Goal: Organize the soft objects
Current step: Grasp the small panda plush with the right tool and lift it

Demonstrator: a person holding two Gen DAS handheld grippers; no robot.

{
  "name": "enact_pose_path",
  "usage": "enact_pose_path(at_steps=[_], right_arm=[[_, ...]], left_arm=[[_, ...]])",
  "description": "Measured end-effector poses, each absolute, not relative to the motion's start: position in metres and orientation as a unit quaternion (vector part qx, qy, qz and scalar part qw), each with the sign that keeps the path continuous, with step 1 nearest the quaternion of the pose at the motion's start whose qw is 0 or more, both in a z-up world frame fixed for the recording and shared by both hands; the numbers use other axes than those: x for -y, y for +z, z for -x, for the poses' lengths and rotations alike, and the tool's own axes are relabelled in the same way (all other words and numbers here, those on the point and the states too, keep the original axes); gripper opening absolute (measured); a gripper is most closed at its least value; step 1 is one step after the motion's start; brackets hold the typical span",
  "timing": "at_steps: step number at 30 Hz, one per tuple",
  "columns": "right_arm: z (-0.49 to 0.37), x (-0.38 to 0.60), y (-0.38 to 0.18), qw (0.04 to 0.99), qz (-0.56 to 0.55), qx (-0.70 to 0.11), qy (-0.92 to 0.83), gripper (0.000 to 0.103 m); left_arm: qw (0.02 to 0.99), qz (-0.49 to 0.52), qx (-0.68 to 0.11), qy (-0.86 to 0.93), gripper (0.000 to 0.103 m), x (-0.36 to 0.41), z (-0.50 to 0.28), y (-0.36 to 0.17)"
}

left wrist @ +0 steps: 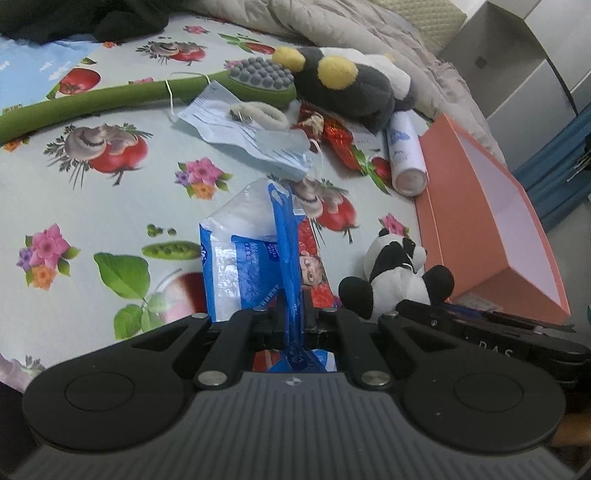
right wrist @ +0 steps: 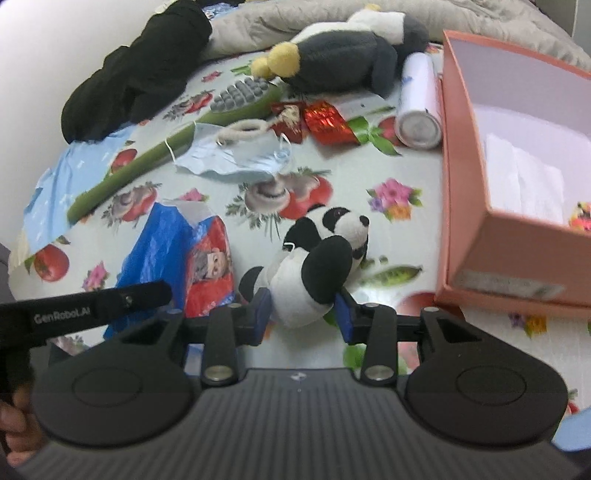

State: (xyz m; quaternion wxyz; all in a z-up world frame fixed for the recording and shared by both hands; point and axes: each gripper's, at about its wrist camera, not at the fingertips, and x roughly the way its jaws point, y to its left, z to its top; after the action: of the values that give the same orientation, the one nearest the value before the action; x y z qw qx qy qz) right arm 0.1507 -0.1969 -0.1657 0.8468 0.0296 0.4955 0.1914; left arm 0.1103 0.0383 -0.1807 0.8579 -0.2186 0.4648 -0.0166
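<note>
Transfer stage of the sorting task, judged from how both tools are loaded: you are carrying two soft items at once toward the orange box. Nearest the lens in the left wrist view, your left gripper (left wrist: pixel 293 325) is pinching its jaws together on a blue tissue pack (left wrist: pixel 255 258); the pack's crimped blue seam is running straight up out of the jaws, and the rest of the pack is hanging slack ahead of them, above the flowered tablecloth (left wrist: pixel 92 184). In the right wrist view, your right gripper (right wrist: pixel 304 319) is clamping the toy panda (right wrist: pixel 317 262) by its white body, one blue pad pressing on each side; the panda's head is pointing toward the orange box (right wrist: pixel 465 206), which is standing open just to the right with white tissue already lying inside. Both tools are pitching steeply downward over the table, the left one appearing as a black bar at the left edge of the right view. Next, in my judgement, you are needing to lift the panda clear of the box's near wall before parting the jaws, since its limp legs could catch on the rim. Farther back, a face mask (left wrist: pixel 251 136), a green massage brush (left wrist: pixel 110 96) and a penguin plush (left wrist: pixel 343 81) are lying unsorted; a grey quilt (left wrist: pixel 332 26) is bunching up behind them.
</note>
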Motion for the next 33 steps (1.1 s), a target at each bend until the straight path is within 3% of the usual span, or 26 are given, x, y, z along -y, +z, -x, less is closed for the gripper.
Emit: enact_pose_path(at_steps=[14,27,33], right_arm=[[-0.143,0.198,-0.138,0.885,-0.009,-0.442,0.146,0.045],[-0.156,0.179,-0.181,0.869,0.029,-0.480,0.117,0.045],[-0.168,0.194,-0.197,0.855,-0.011,-0.510,0.094,0.044]], left_arm=[[0.857,0.212,-0.470,-0.011,0.006,-0.045,-0.111,-0.185],[0.853,0.207,-0.480,0.000,0.006,-0.049,-0.117,-0.193],[0.850,0.199,-0.487,-0.001,0.006,-0.046,-0.122,-0.200]])
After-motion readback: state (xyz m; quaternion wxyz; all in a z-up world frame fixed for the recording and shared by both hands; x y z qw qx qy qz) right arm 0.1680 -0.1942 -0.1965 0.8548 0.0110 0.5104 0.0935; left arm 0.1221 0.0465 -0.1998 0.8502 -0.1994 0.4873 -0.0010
